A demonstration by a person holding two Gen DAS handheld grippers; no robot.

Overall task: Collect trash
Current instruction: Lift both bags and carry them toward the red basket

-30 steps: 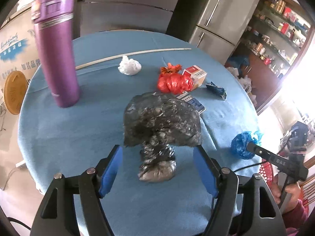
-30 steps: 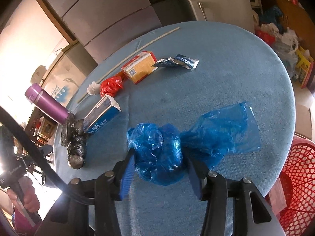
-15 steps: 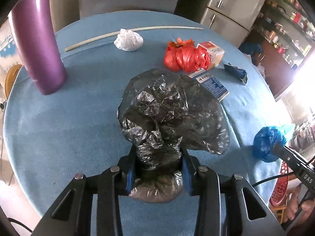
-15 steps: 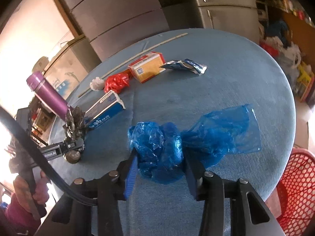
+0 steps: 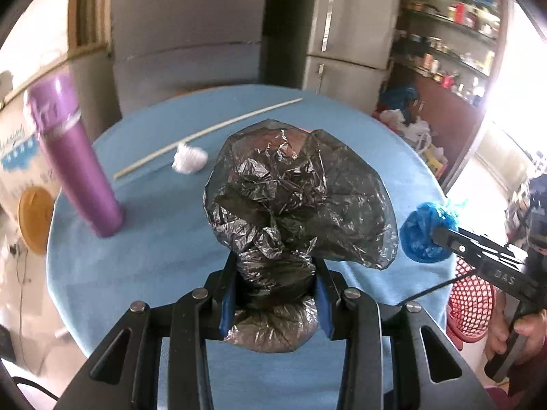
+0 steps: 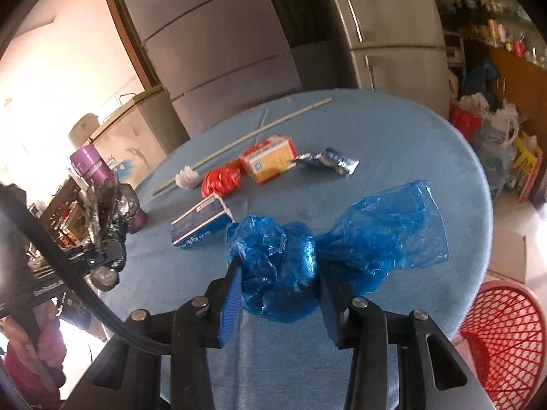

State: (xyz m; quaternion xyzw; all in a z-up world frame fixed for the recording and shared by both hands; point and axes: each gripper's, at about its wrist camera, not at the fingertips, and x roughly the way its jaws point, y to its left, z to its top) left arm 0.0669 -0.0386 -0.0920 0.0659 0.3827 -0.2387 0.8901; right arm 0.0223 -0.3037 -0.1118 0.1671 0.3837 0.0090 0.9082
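Note:
A crumpled black plastic bag [image 5: 290, 198] hangs above the blue table [image 5: 143, 266], pinched at its neck by my left gripper [image 5: 275, 273], which is shut on it. My right gripper [image 6: 278, 273] is shut on a knotted blue plastic bag [image 6: 376, 235], held just off the tablecloth. In the left wrist view the blue bag [image 5: 422, 235] shows at the right. In the right wrist view the black bag [image 6: 109, 212] shows at the left.
A red mesh basket [image 6: 495, 335] stands on the floor by the table's right edge. On the cloth lie a white tissue [image 5: 189, 160], red bag [image 6: 220, 181], orange box [image 6: 270, 159], blue-white box [image 6: 201, 227], foil wrapper [image 6: 328, 162] and long stick [image 6: 246, 136]. A purple flask [image 5: 78, 164] stands left.
The left jaws closed on the black bag's neck and lifted it off the table. The right gripper rose with the blue bag in it.

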